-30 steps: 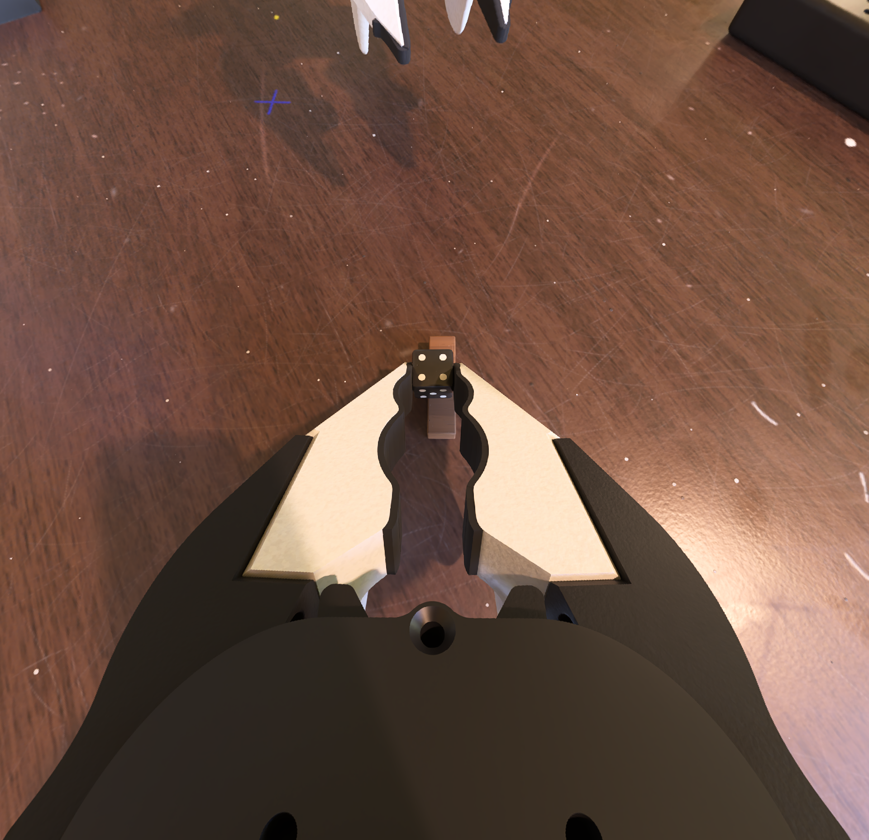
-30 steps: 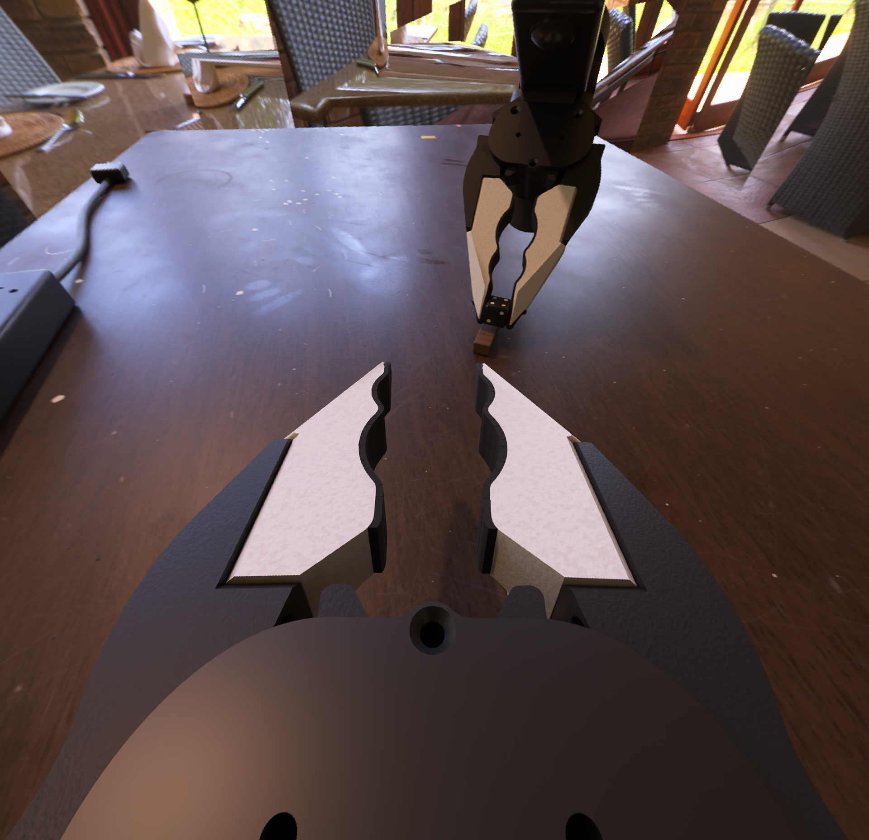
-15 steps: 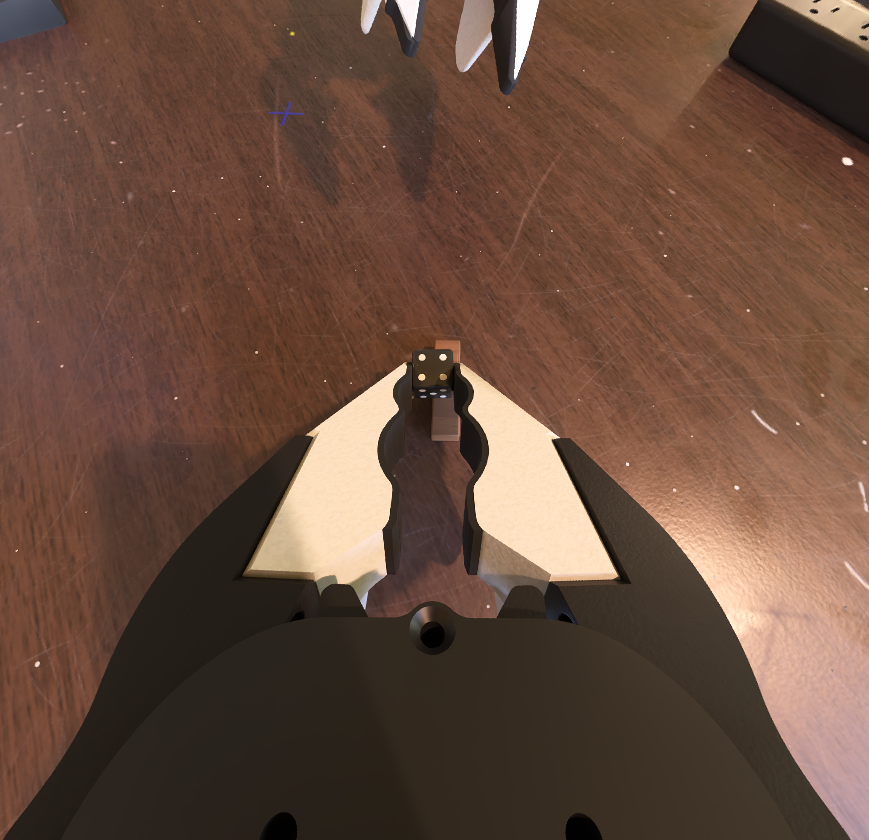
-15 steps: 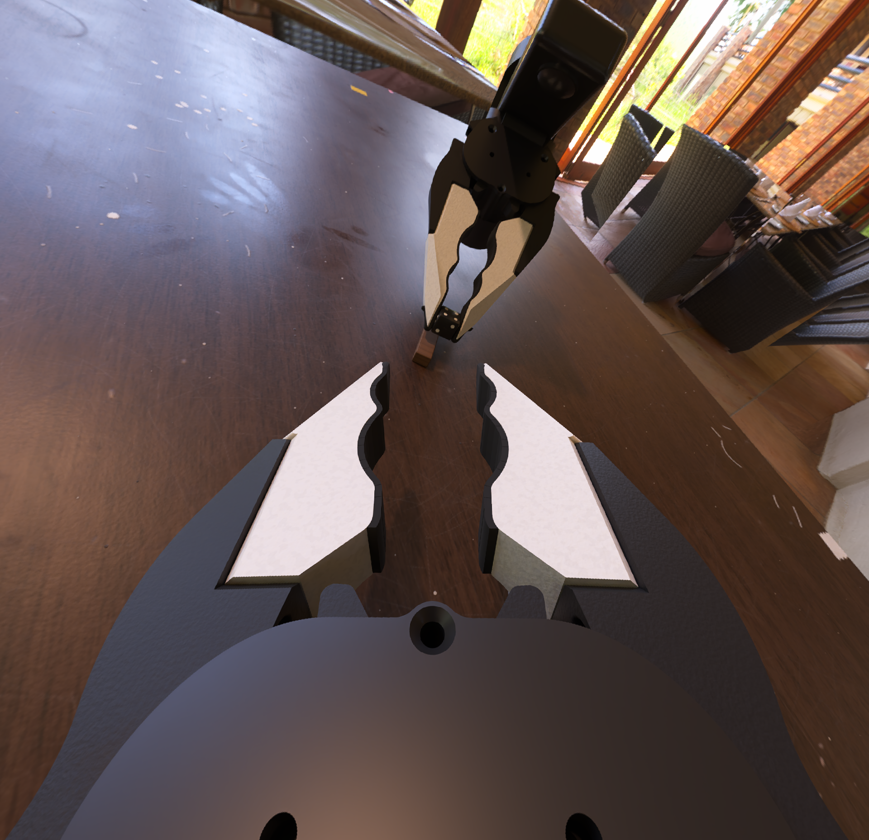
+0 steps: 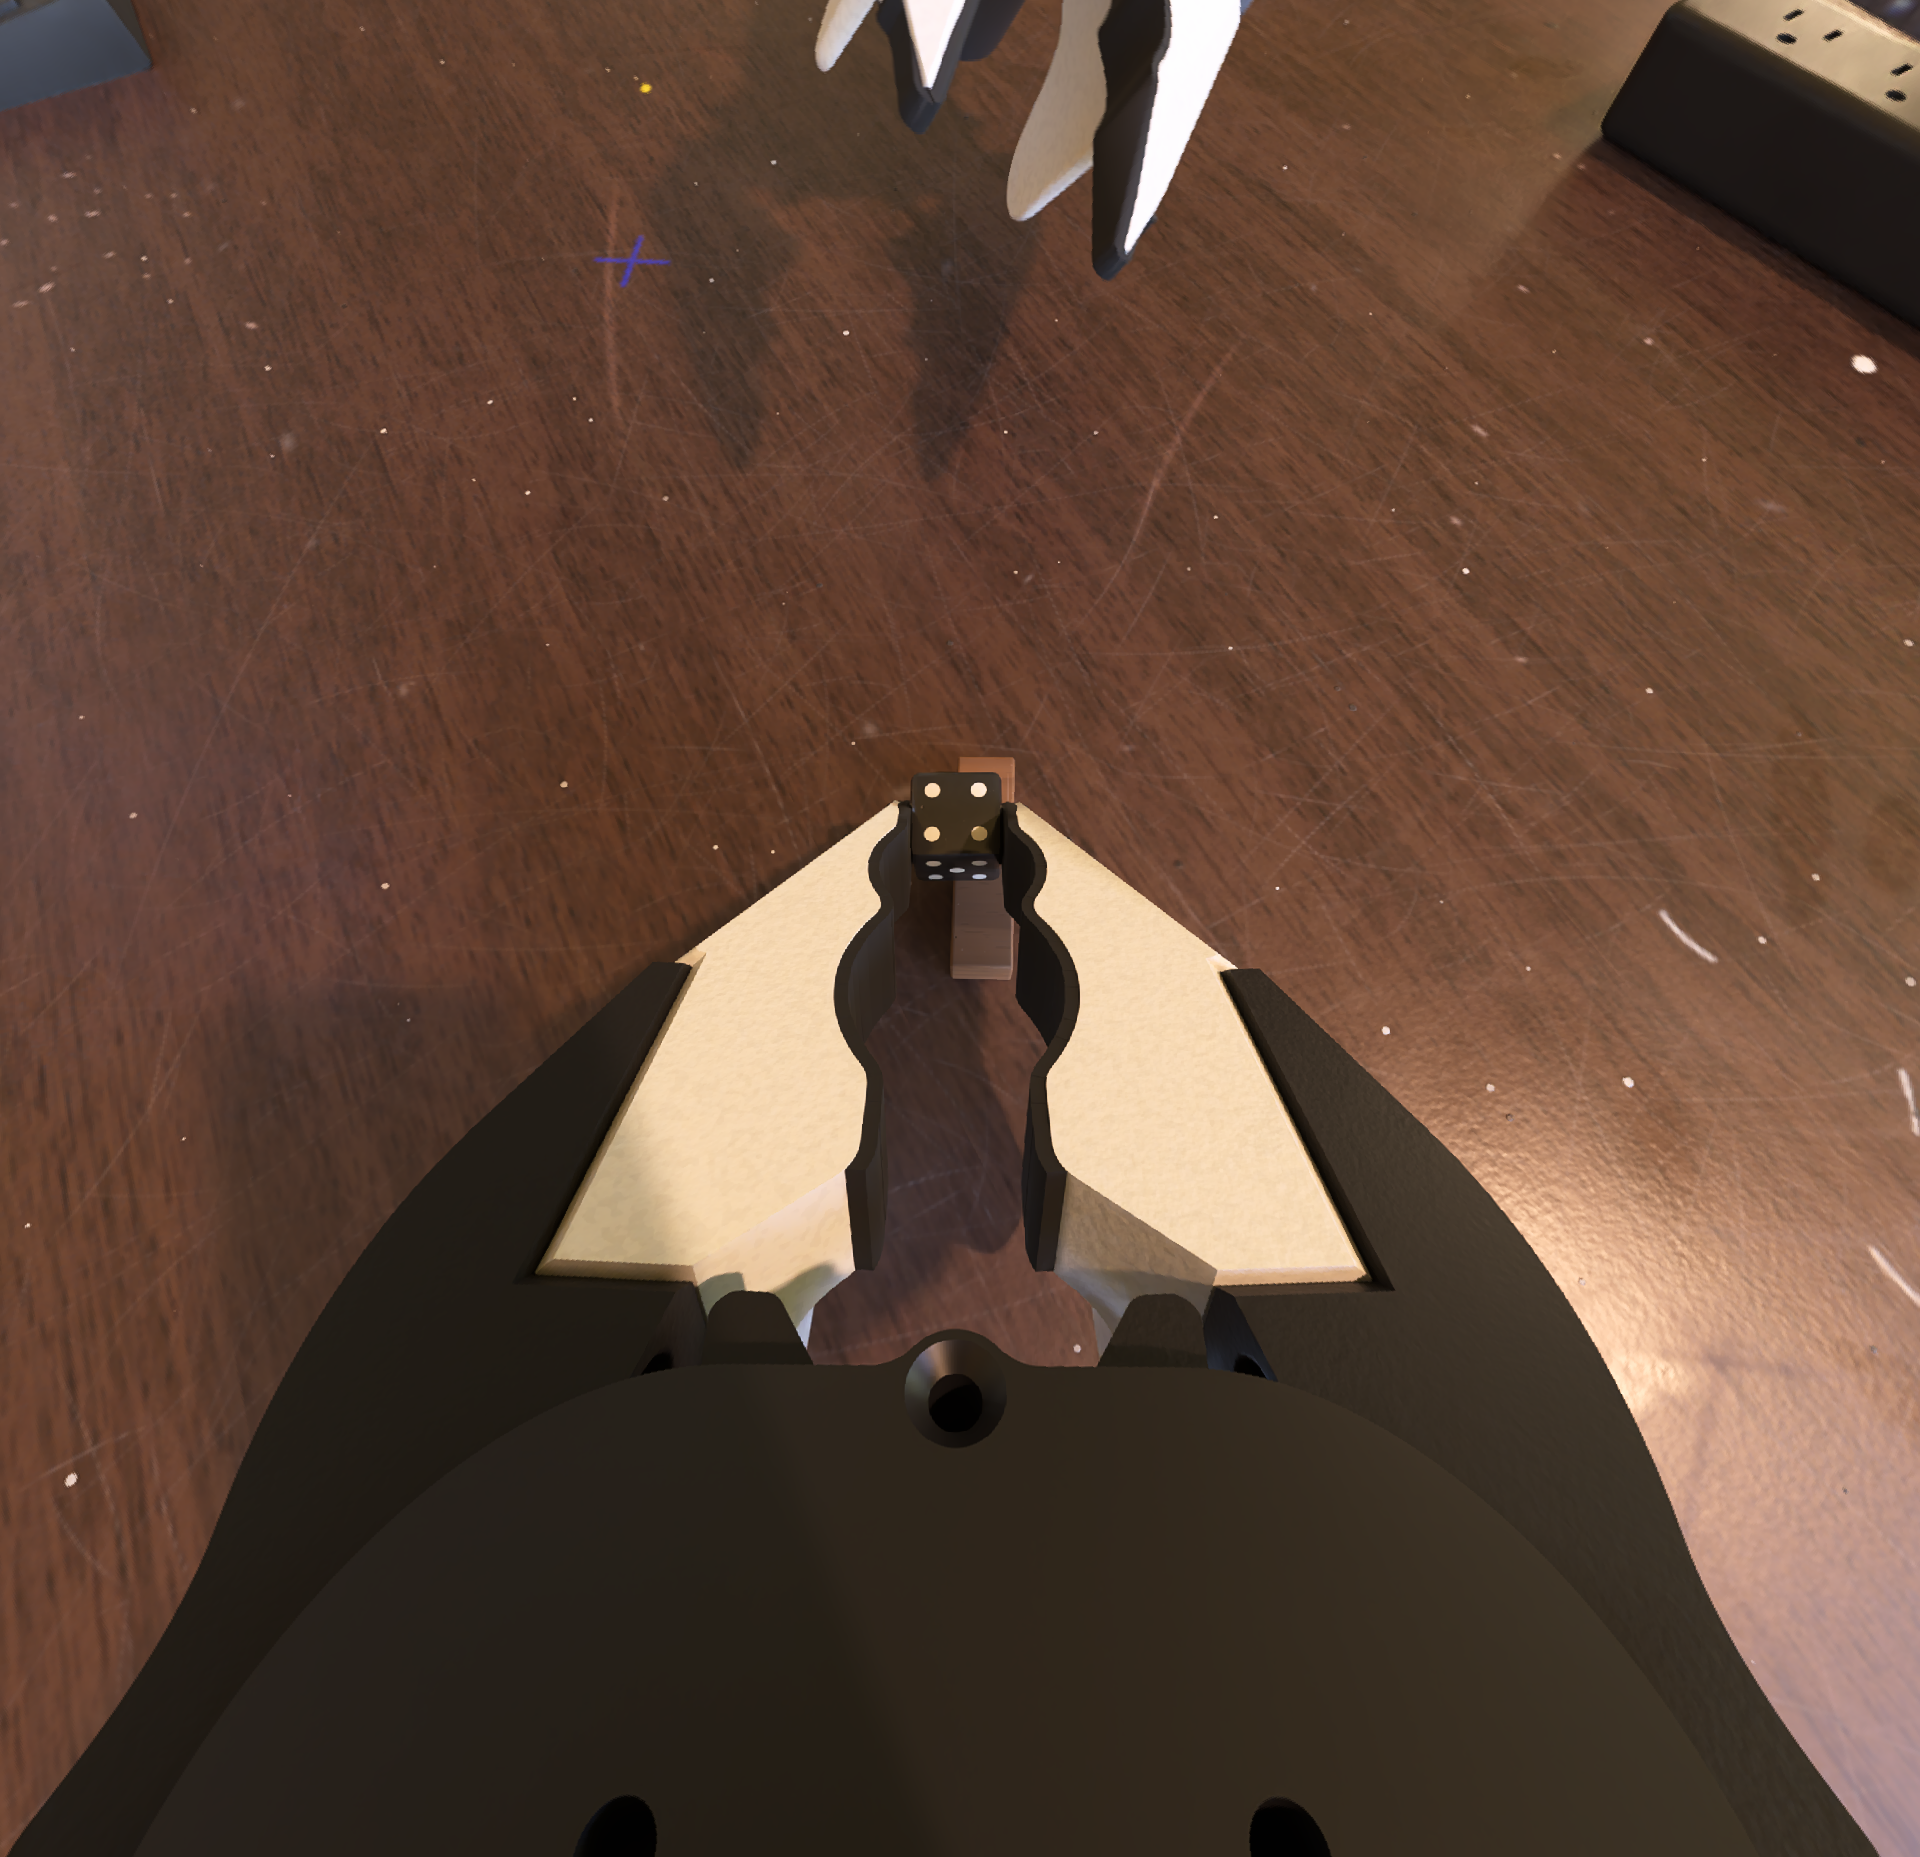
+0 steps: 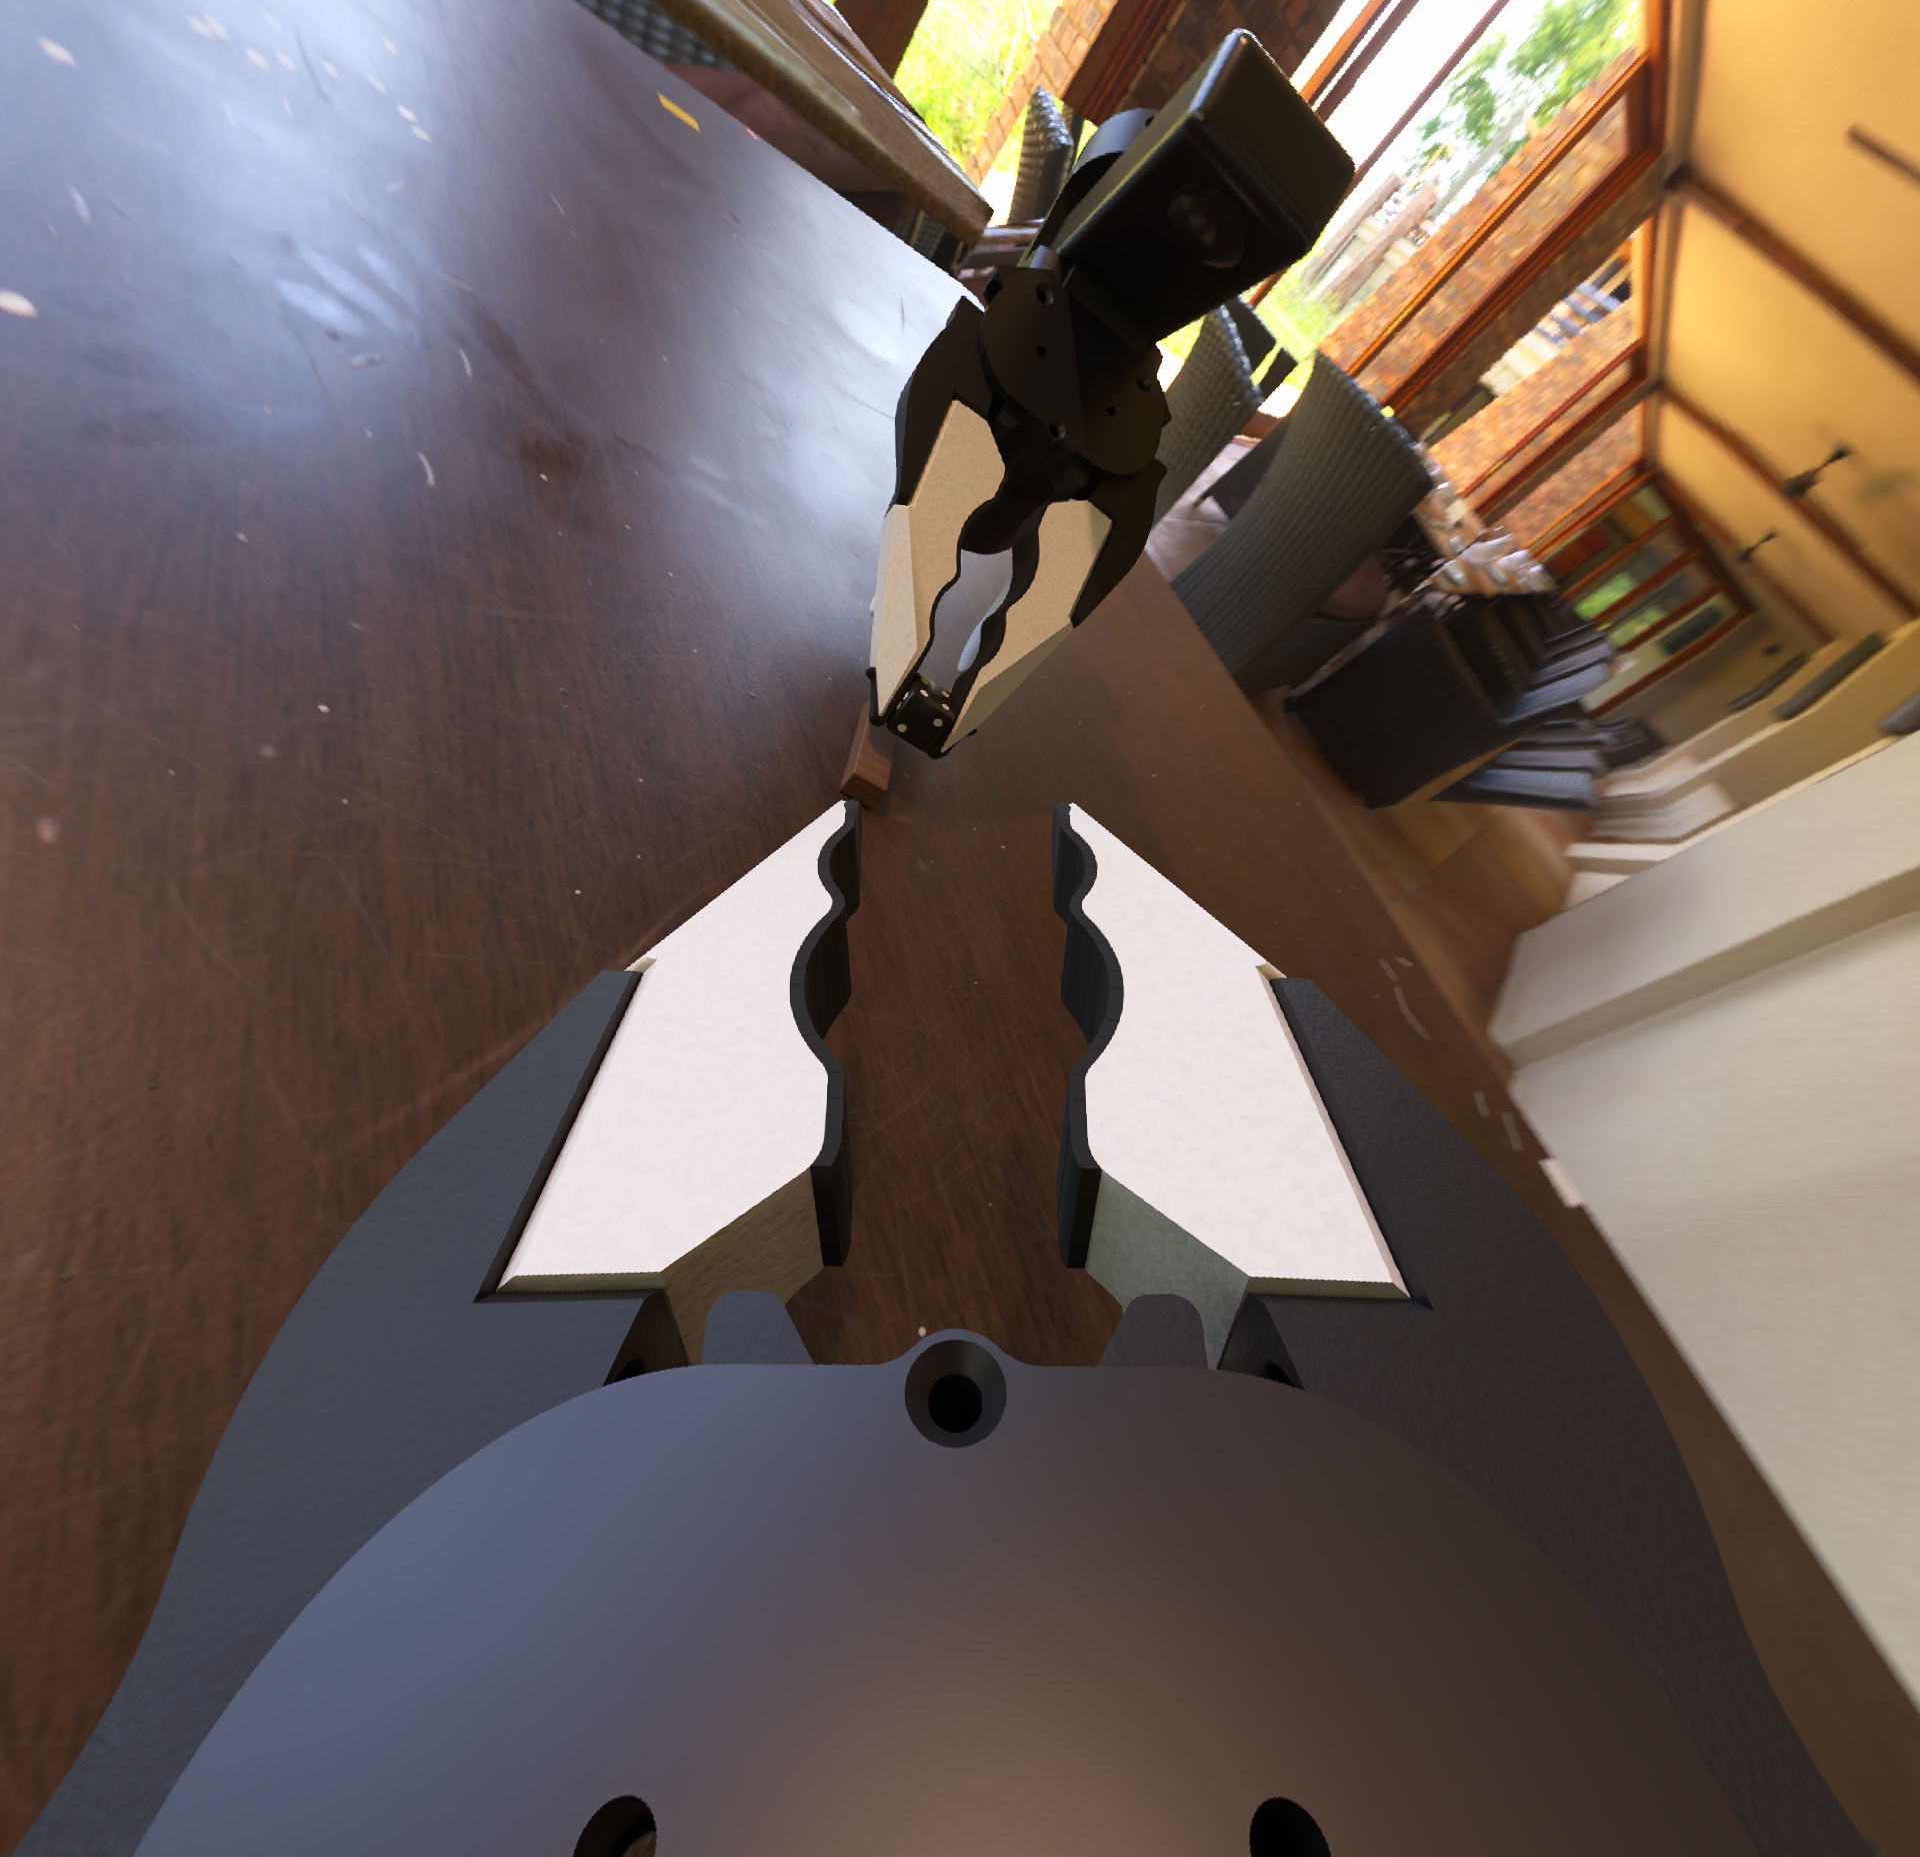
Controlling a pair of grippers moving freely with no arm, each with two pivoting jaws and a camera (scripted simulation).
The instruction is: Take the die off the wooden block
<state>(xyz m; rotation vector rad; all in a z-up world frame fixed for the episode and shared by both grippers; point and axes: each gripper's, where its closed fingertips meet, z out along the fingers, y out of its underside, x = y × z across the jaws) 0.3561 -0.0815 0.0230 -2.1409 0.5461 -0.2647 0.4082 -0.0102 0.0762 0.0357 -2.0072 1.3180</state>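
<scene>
The little black die (image 5: 956,828) with pale dots sits in the middle of the left wrist picture, pinched between the tips of the left gripper (image 5: 956,851), and it looks to be just above the small wooden block (image 5: 982,934) on the table, though I cannot tell if it has fully come off. So I think the grab is done, and what is left is to carry the die away and set it down. The right gripper (image 6: 956,831) waits near the block with its fingers spread and holding nothing, over a scratched dark brown table (image 5: 416,612) with a black power strip (image 5: 1766,124) at the upper right, and wicker chairs (image 6: 1340,519) and big windows show at the right of the right wrist picture.
</scene>
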